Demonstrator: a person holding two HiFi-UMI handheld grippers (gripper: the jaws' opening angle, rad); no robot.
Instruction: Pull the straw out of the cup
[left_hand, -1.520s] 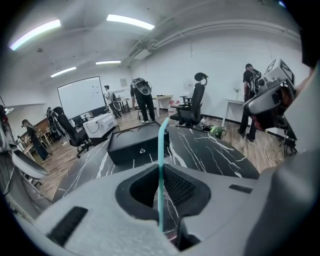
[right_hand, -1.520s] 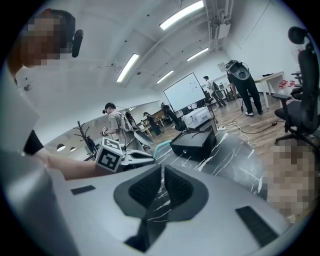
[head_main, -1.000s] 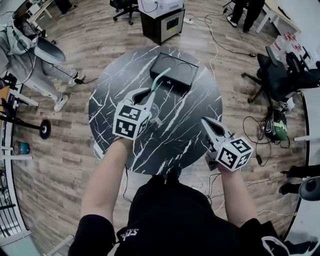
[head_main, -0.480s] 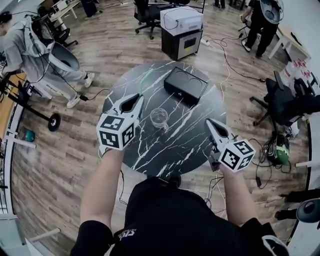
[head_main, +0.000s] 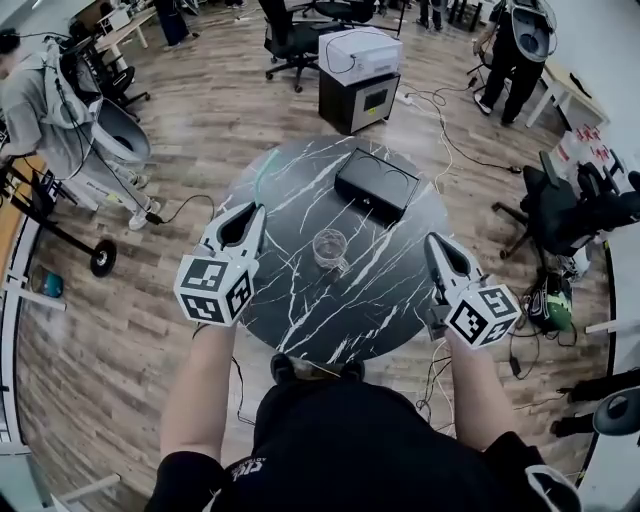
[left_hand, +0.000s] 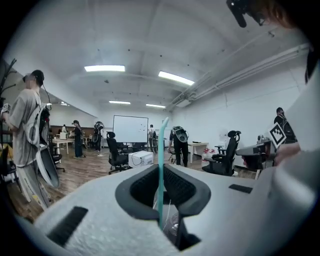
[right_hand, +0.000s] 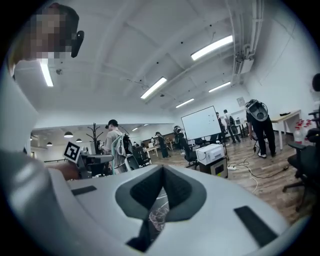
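Note:
A teal straw (head_main: 265, 172) is pinched between the shut jaws of my left gripper (head_main: 254, 207) and sticks up past its tips, over the left rim of the round black marble table (head_main: 300, 300). In the left gripper view the straw (left_hand: 161, 165) stands upright between the jaws of the gripper (left_hand: 161, 172). The clear cup (head_main: 330, 248) stands without a straw at the table's middle, well right of that gripper. My right gripper (head_main: 433, 242) hovers at the table's right edge with its jaws together and nothing in them. In its own view the cup (right_hand: 158, 218) shows below the closed jaws (right_hand: 162, 169).
A black box (head_main: 375, 185) with two round recesses lies at the back of the table. Behind the table stands a white printer (head_main: 358, 50) on a cabinet. Office chairs (head_main: 560, 200) are at the right, a person (head_main: 50, 100) stands at the left, and cables run over the wooden floor.
My left gripper has carried the straw up and to the left, away from the cup, and the straw now hangs free of it. The right gripper has risen a little.

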